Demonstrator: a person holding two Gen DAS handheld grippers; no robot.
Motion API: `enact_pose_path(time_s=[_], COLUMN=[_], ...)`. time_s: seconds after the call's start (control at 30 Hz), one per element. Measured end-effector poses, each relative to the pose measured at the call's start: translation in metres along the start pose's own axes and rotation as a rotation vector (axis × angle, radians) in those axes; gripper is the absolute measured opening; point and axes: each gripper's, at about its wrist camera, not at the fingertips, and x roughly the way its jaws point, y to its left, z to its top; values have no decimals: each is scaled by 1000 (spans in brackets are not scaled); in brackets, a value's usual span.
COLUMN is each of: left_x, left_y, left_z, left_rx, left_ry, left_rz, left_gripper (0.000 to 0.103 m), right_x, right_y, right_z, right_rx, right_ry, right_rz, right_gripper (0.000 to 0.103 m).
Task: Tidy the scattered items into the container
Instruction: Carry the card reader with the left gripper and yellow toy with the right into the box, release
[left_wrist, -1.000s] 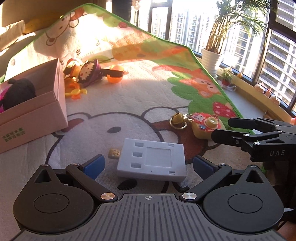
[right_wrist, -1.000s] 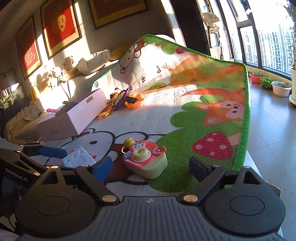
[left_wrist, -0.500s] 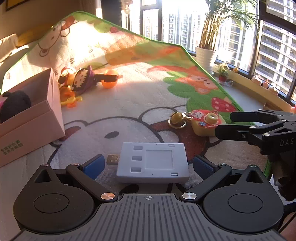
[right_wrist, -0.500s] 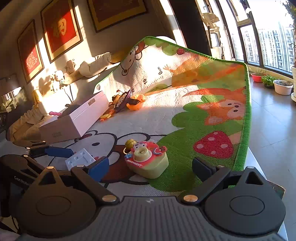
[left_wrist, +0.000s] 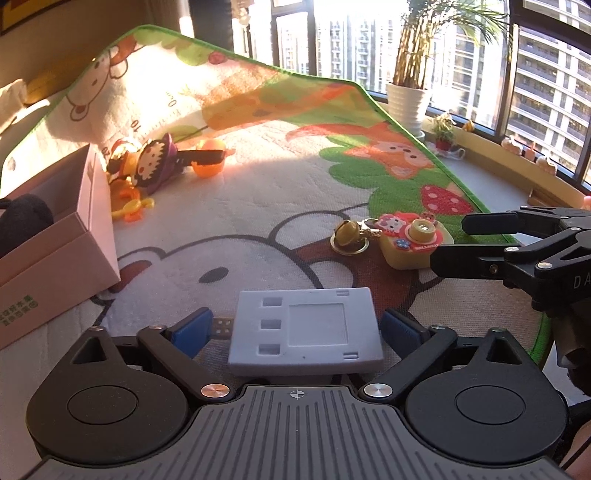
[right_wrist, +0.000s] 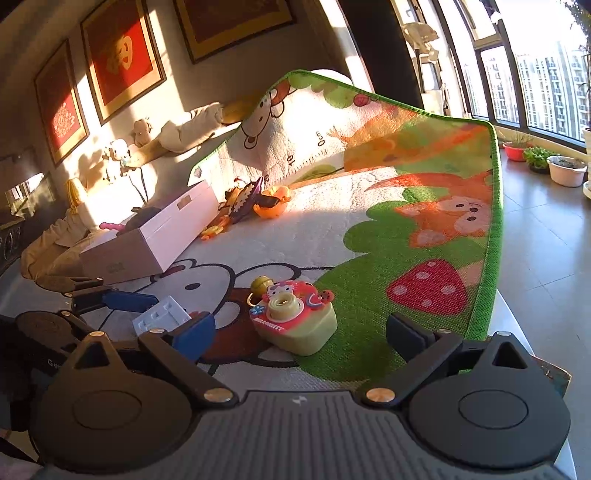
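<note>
Sunlit from tall windows, the room holds a cartoon play mat (left_wrist: 258, 206) spread flat, its far end curling up against a sofa; framed pictures hang on the wall and a potted plant (left_wrist: 408, 99) stands by the glass. A pink cardboard box (left_wrist: 55, 251) sits at the mat's left edge, already holding something dark, with a doll (left_wrist: 149, 166) and an orange bowl (left_wrist: 208, 166) near its far corner.

The left claw (left_wrist: 295, 328) points down at a grey plastic block (left_wrist: 304, 328), which lies straight ahead between its blue pads (left_wrist: 192, 330). The block's long axis runs across the claw, from one pad to the other. The jaws are closing, yet a small gap shows on each side, so the block is not yet pinched. The box lies to the left of this claw, so the left hand is the nearer one for carrying the block there.

The right claw (right_wrist: 301, 334) stands wide open and empty, aimed at a toy camera (right_wrist: 295, 319) just ahead of it, near the mat's green right edge. A yellow bell keyring (left_wrist: 347, 238) touches the camera's left side.
</note>
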Motion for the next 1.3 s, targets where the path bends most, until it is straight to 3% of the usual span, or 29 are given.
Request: enact_pose_path(time_s=[0.17, 0.3, 0.37, 0.43, 0.53, 0.7, 0.97, 1.1, 1.3], left_x=[-22, -39, -46, -54, -69, -93, -126, -136, -122], left_y=[10, 22, 30, 38, 50, 71, 108, 124, 178], left_z=[-7, -16, -20, -25, -35, -51, -59, -39, 14], left_rx=[-28, -74, -105, -133, -160, -192, -225, -174, -126], left_ry=[-17, -18, -13, -12, -19, -47, -133, -206, -308], left_rz=[27, 53, 69, 77, 95, 156, 215, 245, 299], left_gripper=[95, 95, 95, 95, 95, 95, 95, 95, 95], right_x=[5, 18, 26, 34, 35, 24, 10, 19, 55], right_y=[14, 20, 24, 29, 38, 64, 139, 169, 197], right_z=[14, 23, 23, 21, 21, 35, 76, 103, 153], right_rx=[-131, -186, -206, -238, -273, -298, -420, -470, -476], right_ry=[44, 73, 103, 137, 148, 136, 115, 119, 55], right_rz=[-66, -57, -66, -77, -91, -23, 176, 250, 288], right_gripper=[96, 86, 81, 63, 58, 58, 56, 48, 46])
